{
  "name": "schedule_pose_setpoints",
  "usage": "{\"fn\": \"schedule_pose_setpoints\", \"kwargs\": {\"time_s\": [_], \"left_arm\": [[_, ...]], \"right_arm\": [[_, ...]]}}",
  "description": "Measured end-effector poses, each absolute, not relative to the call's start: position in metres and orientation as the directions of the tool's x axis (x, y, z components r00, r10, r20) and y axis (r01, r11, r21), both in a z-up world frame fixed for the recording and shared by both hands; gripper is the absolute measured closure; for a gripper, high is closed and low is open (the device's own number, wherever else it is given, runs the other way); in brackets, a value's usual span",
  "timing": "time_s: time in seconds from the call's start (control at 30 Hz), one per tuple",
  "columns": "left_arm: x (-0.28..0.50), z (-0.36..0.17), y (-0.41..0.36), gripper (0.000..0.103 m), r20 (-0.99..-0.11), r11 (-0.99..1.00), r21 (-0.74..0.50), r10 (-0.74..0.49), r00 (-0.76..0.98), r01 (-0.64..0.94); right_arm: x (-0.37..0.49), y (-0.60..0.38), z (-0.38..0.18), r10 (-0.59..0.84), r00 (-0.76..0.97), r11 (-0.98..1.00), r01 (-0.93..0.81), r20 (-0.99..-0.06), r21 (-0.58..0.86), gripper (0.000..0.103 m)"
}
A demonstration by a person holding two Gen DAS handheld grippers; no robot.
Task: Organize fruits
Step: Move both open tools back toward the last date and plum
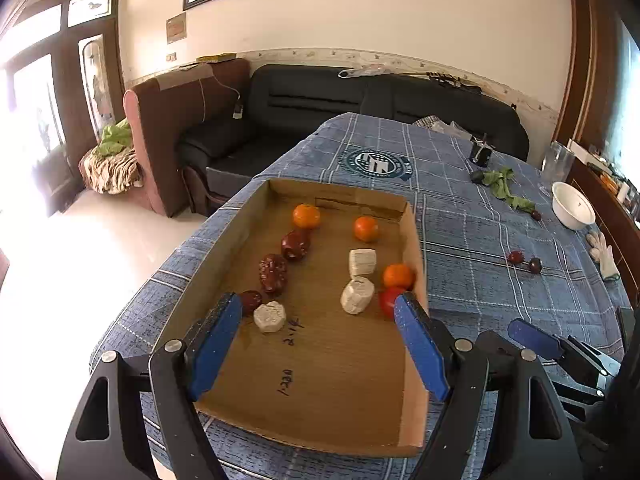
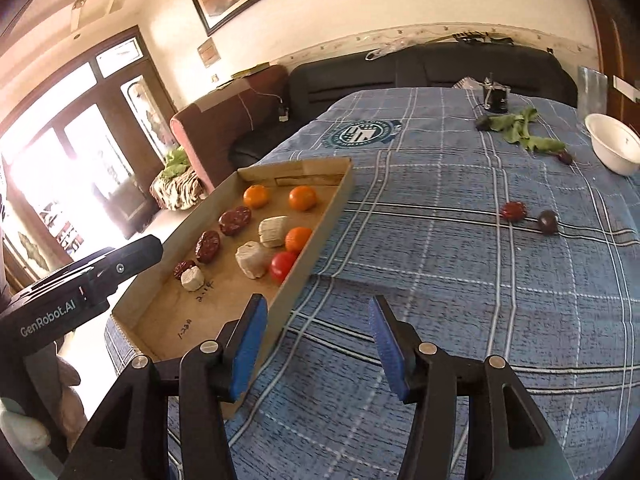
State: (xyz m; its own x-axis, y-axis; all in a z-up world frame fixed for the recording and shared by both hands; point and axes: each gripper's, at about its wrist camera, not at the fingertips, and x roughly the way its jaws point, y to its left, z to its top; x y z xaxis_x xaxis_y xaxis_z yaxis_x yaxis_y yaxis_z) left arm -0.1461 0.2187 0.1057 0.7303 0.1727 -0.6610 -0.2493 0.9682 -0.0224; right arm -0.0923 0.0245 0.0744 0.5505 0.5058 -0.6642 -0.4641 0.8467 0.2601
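both grippers hang over the counter with its blue plaid cloth [image 2: 440, 240], and the shallow brown cardboard tray [image 1: 320, 380] sits at the near left edge. inside it, three small orange citrus fruits [image 1: 306, 216] lie toward the far end and right wall, three wrinkled dark red dates [image 1: 273, 273] run in a line down the left, three pale cream chunks [image 1: 362, 262] are scattered through the middle, and one round red tomato [image 2: 282, 266] rests against the right wall. left gripper [image 1: 320, 312] is above the tray's near half, jaws spread wide with nothing between them, blue pads framing the date nearest the camera and the tomato. right gripper [image 2: 318, 320] sits just off the tray's right wall over bare cloth, jaws parted about halfway, nothing held, its left blue pad overlapping the tray's edge in view. well apart on the cloth to the right, two more loose dark red fruits [image 2: 513, 211] lie side by side, with green leaves [image 2: 516, 126] and a white bowl [image 2: 612, 148] further back.
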Motion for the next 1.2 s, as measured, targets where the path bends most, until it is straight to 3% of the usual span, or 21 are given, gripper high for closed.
{"fn": "schedule_pose_setpoints", "kwargs": {"time_s": [0.47, 0.87, 1.0, 1.13, 1.2], "left_arm": [[-0.134, 0.108, 0.169, 0.025, -0.675, 0.990, 0.011, 0.109, 0.729, -0.137], [-0.113, 0.088, 0.123, 0.025, -0.722, 0.998, -0.067, -0.053, 0.690, 0.007], [-0.110, 0.083, 0.115, 0.025, -0.732, 0.997, -0.073, -0.068, 0.677, 0.022], [-0.108, 0.080, 0.114, 0.025, -0.741, 0.997, -0.074, -0.063, 0.668, 0.013], [-0.105, 0.078, 0.116, 0.025, -0.746, 0.998, -0.069, -0.054, 0.664, 0.003]], "right_arm": [[-0.086, -0.033, 0.078, 0.468, 0.590, 0.877, -0.399, -0.657, 0.267, 0.042], [-0.029, -0.141, 0.078, 0.220, 0.661, 0.975, -0.158, -0.717, 0.154, 0.039], [0.009, -0.143, 0.071, 0.204, 0.657, 0.979, -0.139, -0.726, 0.149, 0.040], [0.043, -0.130, 0.055, 0.188, 0.642, 0.982, -0.138, -0.743, 0.129, 0.054], [0.055, -0.122, 0.047, 0.183, 0.631, 0.982, -0.144, -0.754, 0.118, 0.054]]}}
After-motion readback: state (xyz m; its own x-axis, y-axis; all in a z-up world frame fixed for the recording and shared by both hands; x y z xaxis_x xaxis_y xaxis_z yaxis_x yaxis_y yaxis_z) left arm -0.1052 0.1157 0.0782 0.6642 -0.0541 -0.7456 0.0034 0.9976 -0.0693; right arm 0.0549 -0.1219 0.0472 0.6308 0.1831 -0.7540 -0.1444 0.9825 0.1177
